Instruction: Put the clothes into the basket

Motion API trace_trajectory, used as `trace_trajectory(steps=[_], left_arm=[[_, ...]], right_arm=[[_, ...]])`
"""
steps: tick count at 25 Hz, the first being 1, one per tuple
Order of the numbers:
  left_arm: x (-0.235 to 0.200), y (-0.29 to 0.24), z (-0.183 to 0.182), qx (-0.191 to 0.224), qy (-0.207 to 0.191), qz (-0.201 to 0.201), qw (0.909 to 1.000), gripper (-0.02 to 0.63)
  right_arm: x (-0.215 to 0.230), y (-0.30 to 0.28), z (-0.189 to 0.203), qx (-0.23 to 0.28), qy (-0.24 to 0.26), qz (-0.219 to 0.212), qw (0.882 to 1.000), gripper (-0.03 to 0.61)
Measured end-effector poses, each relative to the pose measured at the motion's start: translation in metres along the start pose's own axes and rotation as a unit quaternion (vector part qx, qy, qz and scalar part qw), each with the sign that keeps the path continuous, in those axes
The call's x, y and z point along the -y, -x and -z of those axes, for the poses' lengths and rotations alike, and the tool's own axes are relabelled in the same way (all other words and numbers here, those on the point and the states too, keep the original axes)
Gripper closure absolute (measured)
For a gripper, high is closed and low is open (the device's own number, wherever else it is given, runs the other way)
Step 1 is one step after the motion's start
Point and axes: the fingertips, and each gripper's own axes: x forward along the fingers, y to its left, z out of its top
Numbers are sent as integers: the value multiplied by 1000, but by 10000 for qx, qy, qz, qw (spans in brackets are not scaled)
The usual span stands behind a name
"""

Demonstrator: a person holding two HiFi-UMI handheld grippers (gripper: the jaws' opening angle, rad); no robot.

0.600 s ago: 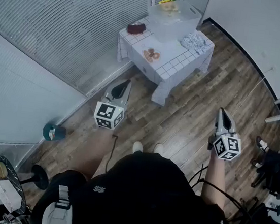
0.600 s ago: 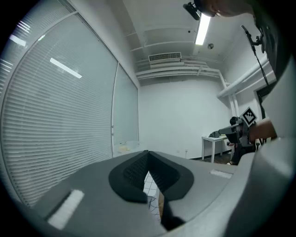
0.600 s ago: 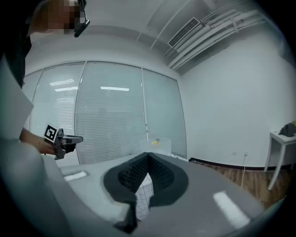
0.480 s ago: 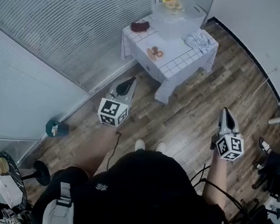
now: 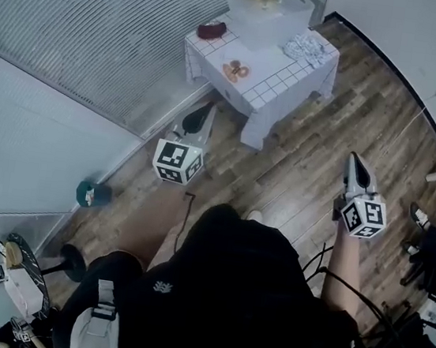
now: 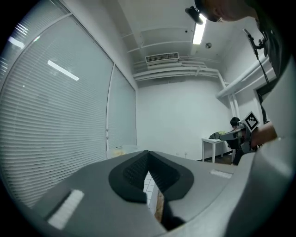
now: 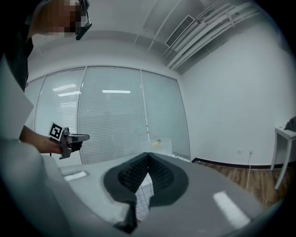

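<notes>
White checked tabletop (image 5: 282, 78) well ahead, clear basket (image 5: 279, 28) on it, crumpled cloth (image 5: 308, 49) beside. Left tongs (image 5: 204, 110) pressed together, empty; right tongs (image 5: 354, 162) same.

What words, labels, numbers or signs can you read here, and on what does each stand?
None can be read.
Marker cube on left claw: black-and-white square patterns, no letters.
Marker cube on right claw: the same.
White logo on the person's black top: too small to read.
</notes>
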Motion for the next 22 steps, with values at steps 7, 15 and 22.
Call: trace_trajectory(steps=[7, 15, 22], left_arm=[[8, -19, -1, -56, -38, -25, 10000, 607], [-20, -75, 10, -27, 46, 42, 10000, 607], [-61, -152, 2, 205, 116, 71, 9997, 607]], right_arm=[[24, -16, 23, -105, -394, -52, 9992, 577], [42, -73, 26, -173, -563, -52, 9983, 577], [85, -134, 11, -212, -588, 316, 9975, 577]])
